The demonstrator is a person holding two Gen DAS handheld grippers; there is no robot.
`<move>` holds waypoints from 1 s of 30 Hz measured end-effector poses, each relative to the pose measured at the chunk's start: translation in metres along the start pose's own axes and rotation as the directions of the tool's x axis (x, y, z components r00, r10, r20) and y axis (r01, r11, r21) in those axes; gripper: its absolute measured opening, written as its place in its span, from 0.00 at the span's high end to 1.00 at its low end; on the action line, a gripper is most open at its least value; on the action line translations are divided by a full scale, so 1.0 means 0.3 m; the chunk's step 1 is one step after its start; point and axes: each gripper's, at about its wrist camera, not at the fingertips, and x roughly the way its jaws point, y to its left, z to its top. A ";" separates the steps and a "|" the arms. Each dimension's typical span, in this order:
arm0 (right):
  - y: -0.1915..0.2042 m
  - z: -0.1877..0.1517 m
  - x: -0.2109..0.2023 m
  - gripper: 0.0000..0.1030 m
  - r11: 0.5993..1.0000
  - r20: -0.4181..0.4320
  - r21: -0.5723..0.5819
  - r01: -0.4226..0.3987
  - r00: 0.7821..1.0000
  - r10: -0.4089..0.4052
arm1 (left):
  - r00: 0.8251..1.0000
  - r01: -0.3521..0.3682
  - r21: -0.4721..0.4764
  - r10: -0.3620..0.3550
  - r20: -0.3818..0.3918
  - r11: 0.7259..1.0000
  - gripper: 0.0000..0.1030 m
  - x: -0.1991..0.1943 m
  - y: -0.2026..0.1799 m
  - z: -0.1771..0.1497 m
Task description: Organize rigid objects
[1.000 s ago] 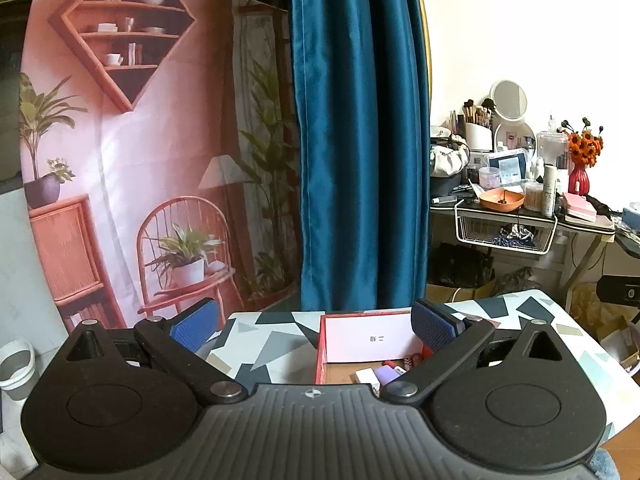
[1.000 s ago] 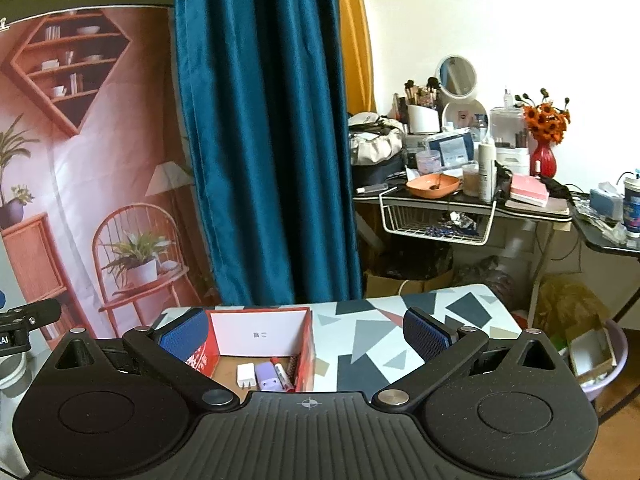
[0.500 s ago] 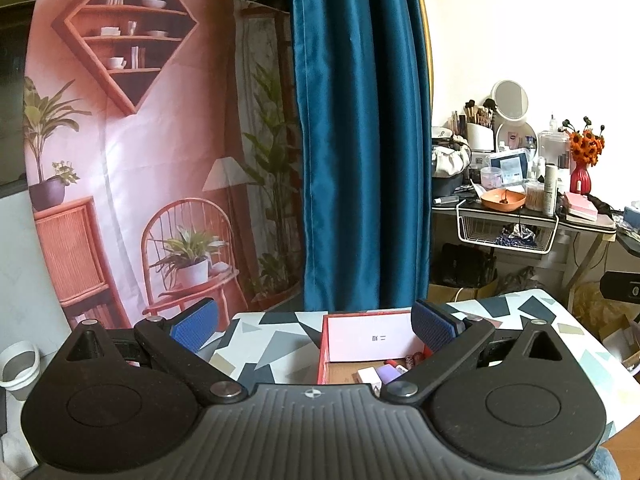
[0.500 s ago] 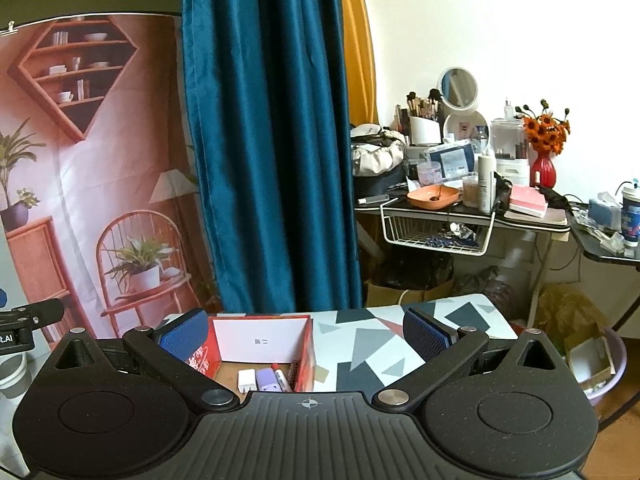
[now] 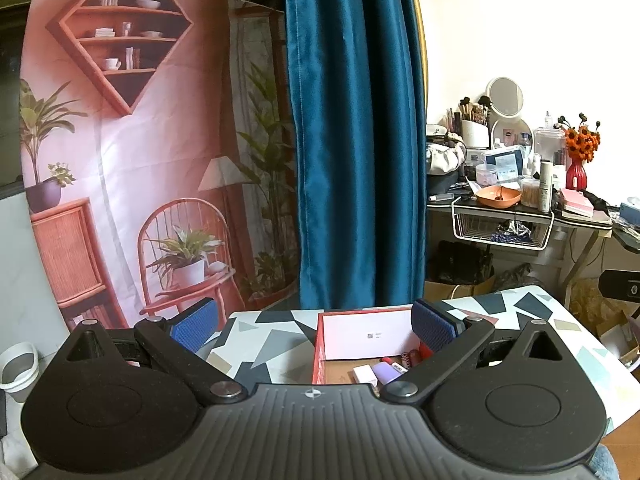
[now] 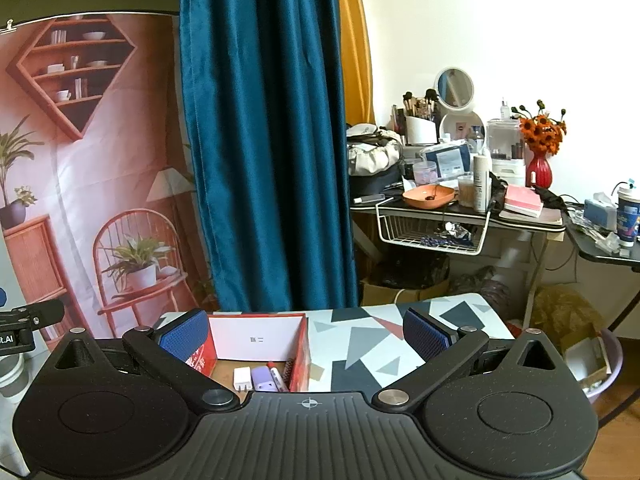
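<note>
Geometric-patterned tabletop [image 6: 360, 344] filled the foreground as both tools hovered level above it, holding nothing. The left gripper [image 5: 316, 326] and right gripper [image 6: 306, 334] each had their blue-padded tongs spread wide apart. Just beyond them sat an open red box [image 6: 300, 356] already holding a white charger [image 6: 242, 378], a lilac case [image 6: 262, 378] and a red-capped marker [image 6: 276, 376], lying side by side. These small hard pieces looked light, stiff and perhaps slick; a grip across their narrow sides seemed best. Farther back hung a teal curtain [image 6: 260, 140] beside a cluttered vanity [image 6: 460, 204].
</note>
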 end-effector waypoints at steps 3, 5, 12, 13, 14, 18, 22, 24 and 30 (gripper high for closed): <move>-0.005 -0.001 -0.005 0.00 1.000 0.002 0.004 0.006 1.000 -0.006 | 1.000 0.000 0.000 0.000 -0.003 1.000 0.00 -0.001 -0.001 -0.001; -0.013 -0.003 -0.009 0.00 1.000 0.003 0.006 0.010 1.000 -0.010 | 1.000 0.001 0.000 -0.001 -0.004 1.000 0.00 0.000 -0.002 0.001; -0.029 -0.009 -0.008 0.00 1.000 -0.004 0.011 0.022 1.000 -0.022 | 1.000 0.007 0.006 -0.007 -0.009 1.000 0.00 -0.001 -0.005 -0.001; -0.029 -0.011 -0.007 0.00 1.000 -0.006 0.011 0.024 1.000 -0.024 | 1.000 0.008 0.006 -0.008 -0.009 1.000 0.00 -0.001 -0.005 -0.002; -0.031 -0.012 -0.006 0.00 1.000 -0.007 0.010 0.026 1.000 -0.026 | 1.000 0.008 0.006 -0.008 -0.010 1.000 0.00 0.000 -0.004 -0.002; -0.030 -0.014 -0.005 0.00 0.999 -0.009 0.008 0.031 0.999 -0.031 | 1.000 0.012 0.007 -0.012 -0.010 1.000 0.00 0.002 -0.003 -0.001; -0.033 -0.013 -0.005 0.00 0.999 -0.008 0.006 0.032 0.999 -0.032 | 1.000 0.016 0.007 -0.016 -0.009 1.000 0.00 0.003 -0.002 -0.002; -0.037 -0.015 -0.004 0.00 0.999 -0.008 0.004 0.033 0.999 -0.033 | 1.000 0.017 0.006 -0.017 -0.008 1.000 0.00 0.002 -0.002 -0.003; -0.045 -0.014 -0.004 0.00 0.999 -0.016 0.005 0.039 0.999 -0.039 | 1.000 0.021 0.007 -0.021 -0.010 1.000 0.00 0.002 -0.005 -0.004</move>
